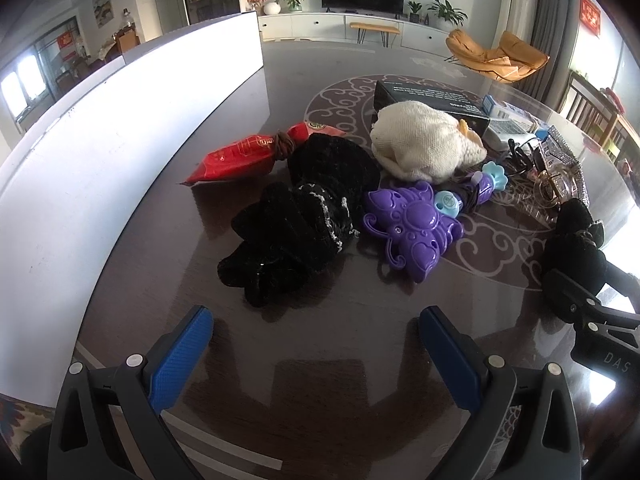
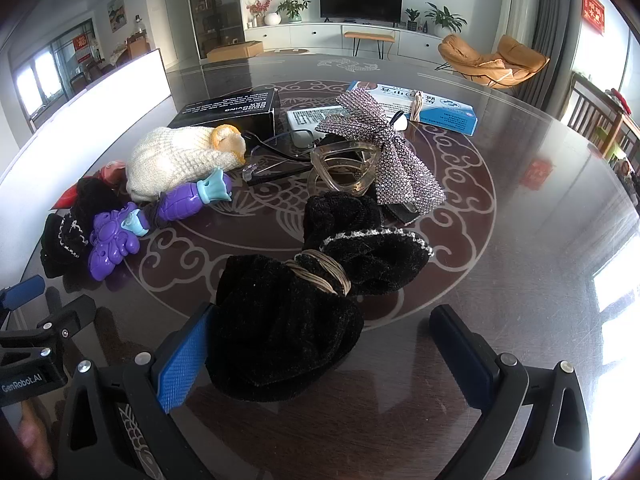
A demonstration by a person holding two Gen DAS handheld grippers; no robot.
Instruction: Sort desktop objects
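A: What sits nearest your right gripper (image 2: 320, 344)?

B: A black velvet bow (image 2: 304, 300) with a gold band round its middle lies on the dark table (image 2: 520, 260), partly between your fingers. Your left blue pad (image 2: 182, 364) touches its edge or sits just beside it; the other finger stands well clear. The jaws are wide and grip nothing.

A: And behind it?

B: A clear claw clip (image 2: 344, 168) and a rhinestone bow (image 2: 384, 152) lie just beyond, touching or overlapping. Folded glasses (image 2: 280, 152) rest beside the clip. Farther back lie a black box (image 2: 232, 110) and a blue-and-white carton (image 2: 420, 106).

A: What does your left gripper (image 1: 316, 352) face?

B: Its jaws are wide too, holding nothing, above bare table (image 1: 320, 320). Ahead lies a second black bow (image 1: 296, 228) with white trim. A purple butterfly toy (image 1: 416, 224) lies just to its right, a cream knitted piece (image 1: 424, 144) behind that, resting against the black box (image 1: 428, 100). A red packet (image 1: 256, 152) lies behind the bow, touching it.

A: Anything else?

B: A long white box (image 1: 100, 152) runs along the table's left side, and your right gripper (image 1: 592, 312) shows at the right edge of the left view.
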